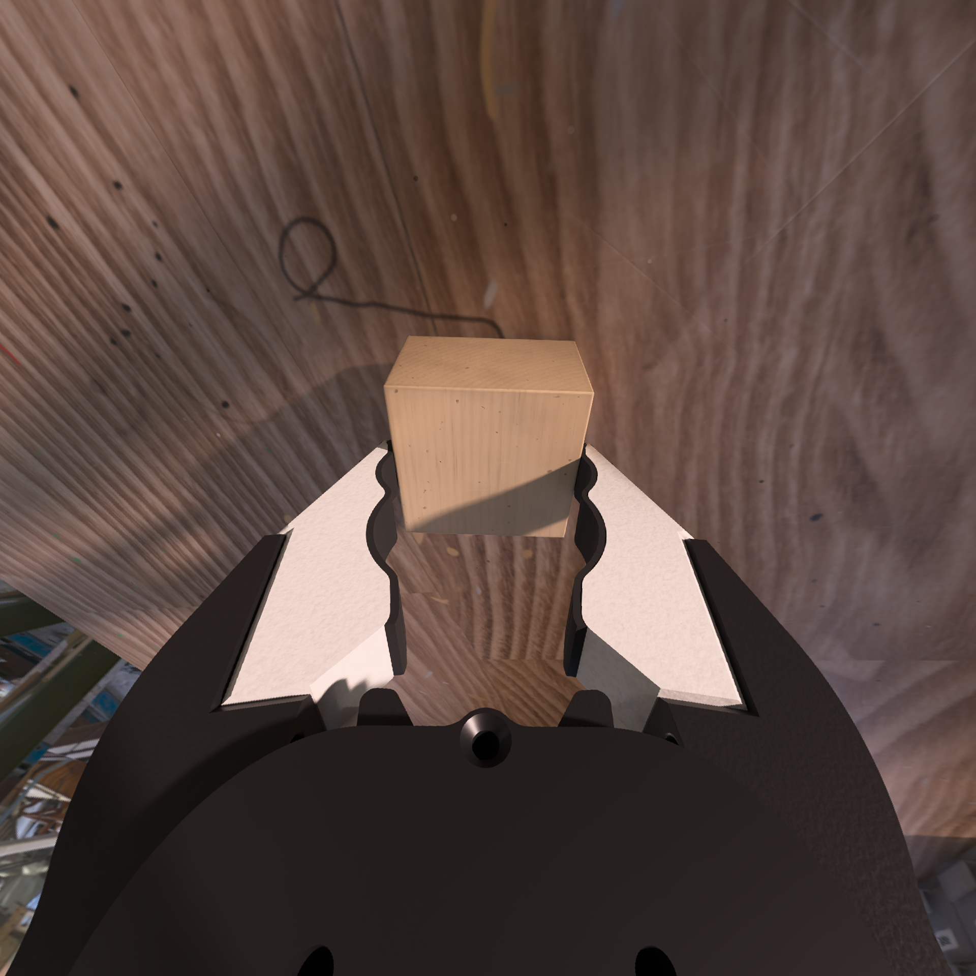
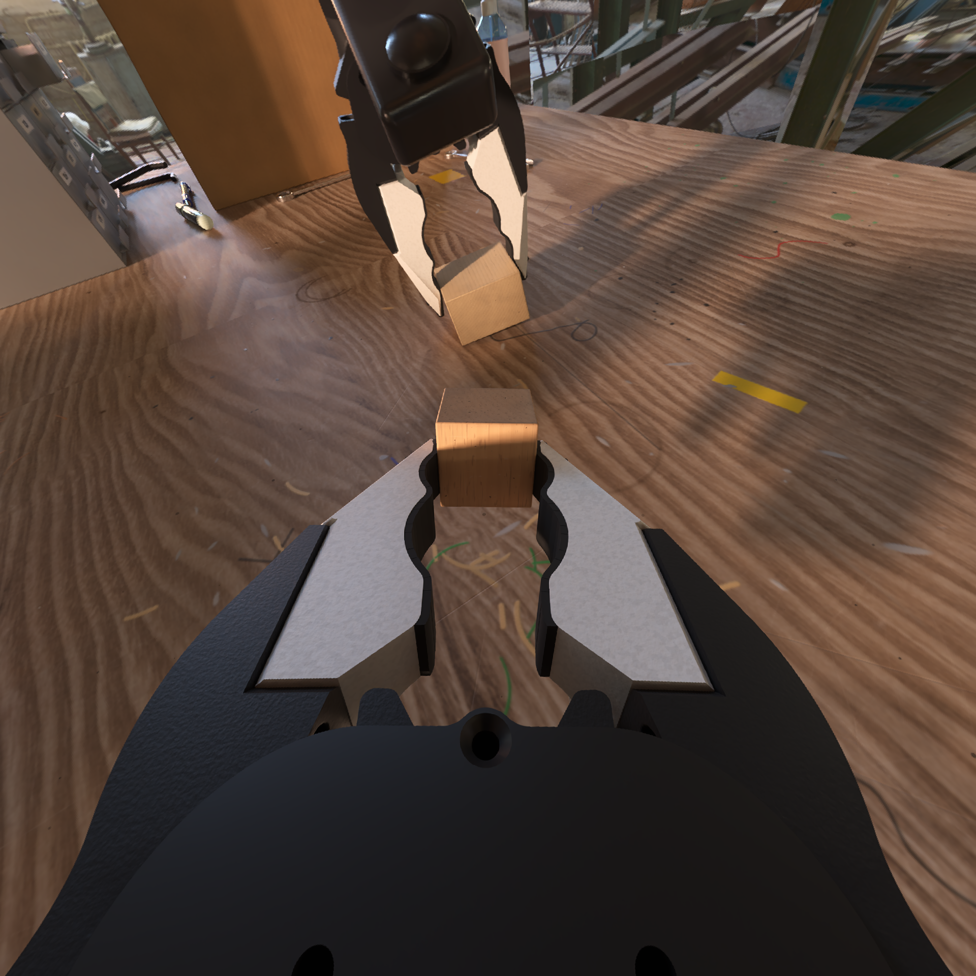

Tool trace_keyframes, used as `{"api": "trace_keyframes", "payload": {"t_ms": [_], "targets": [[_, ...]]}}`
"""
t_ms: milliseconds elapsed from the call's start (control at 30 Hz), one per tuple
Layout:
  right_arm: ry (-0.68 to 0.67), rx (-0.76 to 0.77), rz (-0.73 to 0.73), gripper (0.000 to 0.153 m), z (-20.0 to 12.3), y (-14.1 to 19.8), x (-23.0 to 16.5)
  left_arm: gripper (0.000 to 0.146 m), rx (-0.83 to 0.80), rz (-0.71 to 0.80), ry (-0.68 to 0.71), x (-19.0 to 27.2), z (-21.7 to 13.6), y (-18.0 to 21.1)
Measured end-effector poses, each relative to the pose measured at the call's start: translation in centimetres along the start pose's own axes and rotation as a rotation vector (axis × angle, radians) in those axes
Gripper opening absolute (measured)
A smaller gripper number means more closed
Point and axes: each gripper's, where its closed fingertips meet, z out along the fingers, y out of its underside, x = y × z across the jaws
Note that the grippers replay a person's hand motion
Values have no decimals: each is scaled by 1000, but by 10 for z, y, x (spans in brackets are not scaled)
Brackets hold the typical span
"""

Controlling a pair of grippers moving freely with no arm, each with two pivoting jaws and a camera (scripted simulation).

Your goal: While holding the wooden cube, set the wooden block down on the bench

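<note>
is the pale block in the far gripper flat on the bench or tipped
Tipped. In the right wrist view the pale block hangs skewed in the left gripper, its lower corner about at the bench; contact unclear.

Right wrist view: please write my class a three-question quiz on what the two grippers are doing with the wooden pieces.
1. Multiple choice: what does the right gripper hold? A) the darker wooden piece B) a brush C) nothing
2. True or false: the paler wooden piece in the left gripper lies flat on the bench.
3. Short answer: what colour is the tape strip on the bench to the right of the grippers?

Key: 1 A. 2 False: it hangs tilted, one corner lowest. 3 Yellow.
</note>
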Motion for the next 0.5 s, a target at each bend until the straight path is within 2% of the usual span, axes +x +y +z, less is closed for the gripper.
{"api": "trace_keyframes", "payload": {"t_ms": [67, 133, 267, 367, 433, 500], "targets": [[-1, 2, 4, 34, 0, 0, 0, 68, -16, -27, -1, 3, -6, 3], [-5, 4, 9, 34, 0, -1, 1, 77, -11, -65, -33, 5, -22, 8], [-18, 12, 26, 34, -1, -2, 0, 78, 143, -258, -100, 17, -81, 15], [-34, 24, 44, 34, -2, -5, -2, 78, 324, -533, -284, 23, -138, 37], [-43, 30, 53, 34, -3, -6, -4, 78, 493, -788, -442, 33, -173, 64], [-49, 29, 56, 34, -3, -6, -5, 78, 664, -1026, -565, 54, -193, 92]]}}
